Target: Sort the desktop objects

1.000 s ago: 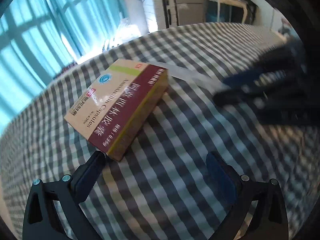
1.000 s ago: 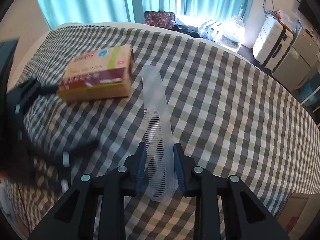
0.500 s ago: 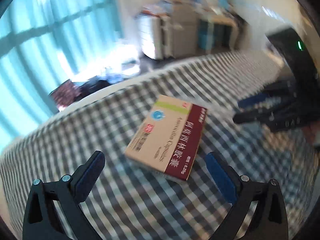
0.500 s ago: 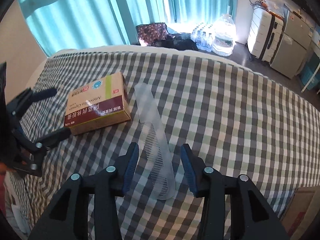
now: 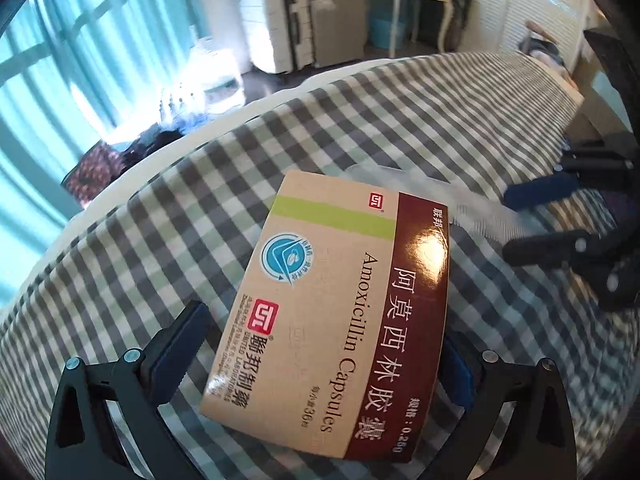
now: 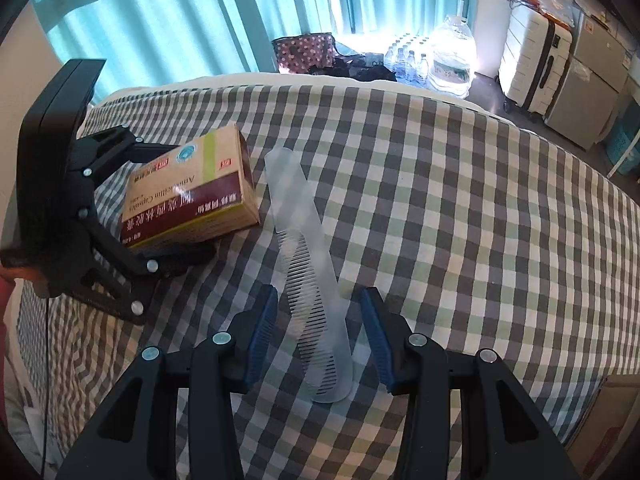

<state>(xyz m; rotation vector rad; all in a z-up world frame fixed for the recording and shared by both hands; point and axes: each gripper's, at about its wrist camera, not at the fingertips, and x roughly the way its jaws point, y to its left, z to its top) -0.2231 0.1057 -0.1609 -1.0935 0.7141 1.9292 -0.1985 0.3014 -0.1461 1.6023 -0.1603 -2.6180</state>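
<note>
My left claw (image 5: 320,344) is spread wide around the medicine box (image 5: 336,312), one finger on each long side. On the left a gap shows between the finger pad (image 5: 176,344) and the box; on the right the box hides the pad, so I cannot tell whether it touches. The box is tan with a dark red band and a green stripe, printed "Amoxicillin Capsules". In the right wrist view the box (image 6: 192,204) appears tilted, its near edge raised above the left claw's lower finger, though I cannot tell whether it is fully lifted off the cloth.

My right claw (image 6: 318,328) is also parted, holding nothing. Its blue-padded fingers (image 6: 260,328) sit either side of the toothed end of a clear plastic comb (image 6: 308,272), with gaps on both sides. The comb lies flat on the checked cloth (image 6: 460,220) covering the surface, its handle end pointing toward the far edge and lying just beside the box's right side. In the left wrist view the comb (image 5: 472,210) shows behind the box, reaching toward the right claw.

Beyond the far edge stand teal curtains (image 6: 200,16), a white suitcase (image 6: 528,64), and water bottles (image 6: 452,60) on the floor.
</note>
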